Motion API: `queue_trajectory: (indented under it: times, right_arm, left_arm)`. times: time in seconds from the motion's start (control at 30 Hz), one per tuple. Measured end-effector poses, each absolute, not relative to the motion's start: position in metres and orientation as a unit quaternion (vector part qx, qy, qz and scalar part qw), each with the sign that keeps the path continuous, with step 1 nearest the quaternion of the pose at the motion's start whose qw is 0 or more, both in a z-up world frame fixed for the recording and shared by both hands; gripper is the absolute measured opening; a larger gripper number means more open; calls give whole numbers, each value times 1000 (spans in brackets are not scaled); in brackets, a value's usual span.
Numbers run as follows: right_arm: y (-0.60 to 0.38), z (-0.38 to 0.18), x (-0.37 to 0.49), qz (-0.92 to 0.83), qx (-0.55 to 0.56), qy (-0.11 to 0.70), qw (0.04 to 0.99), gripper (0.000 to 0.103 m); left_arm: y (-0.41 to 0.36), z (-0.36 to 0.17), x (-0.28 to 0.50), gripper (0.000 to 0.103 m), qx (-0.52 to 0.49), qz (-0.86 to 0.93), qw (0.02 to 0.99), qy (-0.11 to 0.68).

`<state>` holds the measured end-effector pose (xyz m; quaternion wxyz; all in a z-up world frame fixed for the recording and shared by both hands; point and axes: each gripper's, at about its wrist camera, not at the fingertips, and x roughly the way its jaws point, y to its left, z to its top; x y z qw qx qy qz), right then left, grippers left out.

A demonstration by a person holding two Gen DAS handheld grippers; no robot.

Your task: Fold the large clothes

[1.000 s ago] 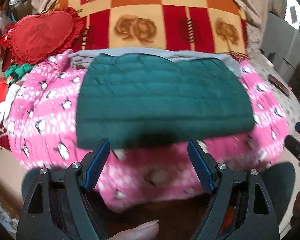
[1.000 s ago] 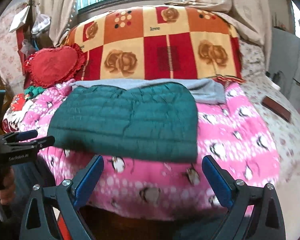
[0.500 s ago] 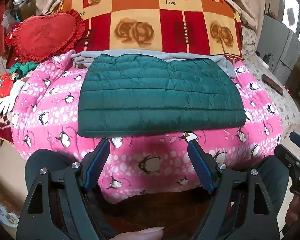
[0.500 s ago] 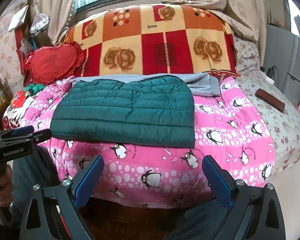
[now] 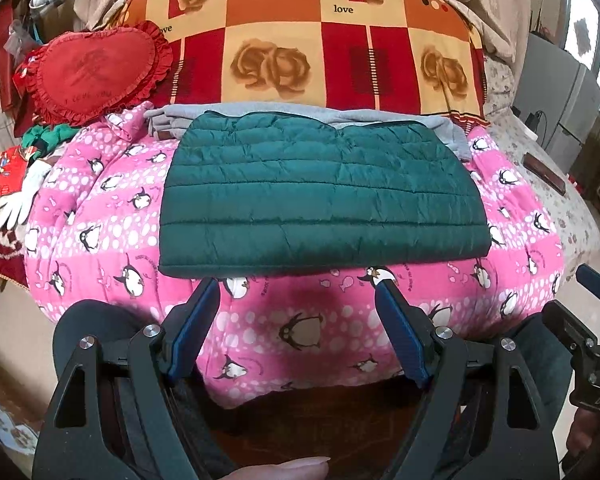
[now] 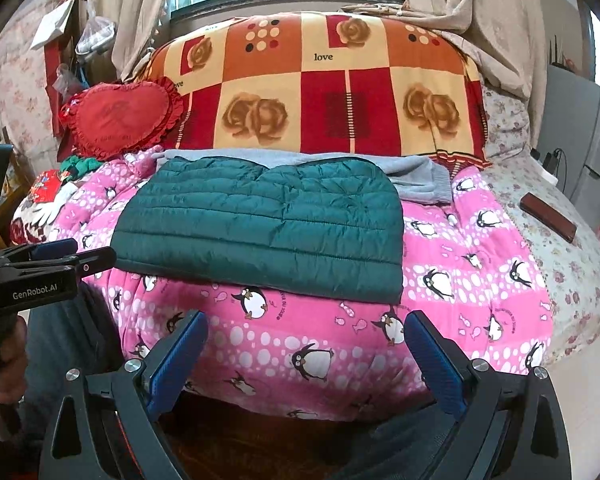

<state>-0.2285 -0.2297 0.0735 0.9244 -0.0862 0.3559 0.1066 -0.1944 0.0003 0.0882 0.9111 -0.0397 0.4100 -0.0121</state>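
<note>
Folded green quilted jacket [image 6: 260, 224] flat on pink penguin blanket [image 6: 460, 280]; right tongs [image 6: 306, 360] spread wide, empty, near bed edge.

Green jacket [image 5: 320, 196], pink penguin quilt [image 5: 100, 216]

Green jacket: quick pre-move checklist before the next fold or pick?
1. Green jacket lies flat, folded, on the pink penguin blanket: ok.
2. Left tongs open, holding nothing: ok.
3. Right tongs open, holding nothing: ok.
4. Both tongs short of the jacket's near edge, not touching it: ok.
5. Grey garment partly under the jacket's far edge; could be dragged along: not ok.
6. Layers inside the fold aligned: cannot tell.
</note>
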Motion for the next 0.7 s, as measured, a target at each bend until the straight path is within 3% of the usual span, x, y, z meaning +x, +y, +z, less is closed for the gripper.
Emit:
queue_trajectory:
  times: [0.7]
  right_arm:
    - [-227,70,-227,108,-83,359,923,97]
  left_arm:
    - [-2,90,-198,80,-37,-10,919,393]
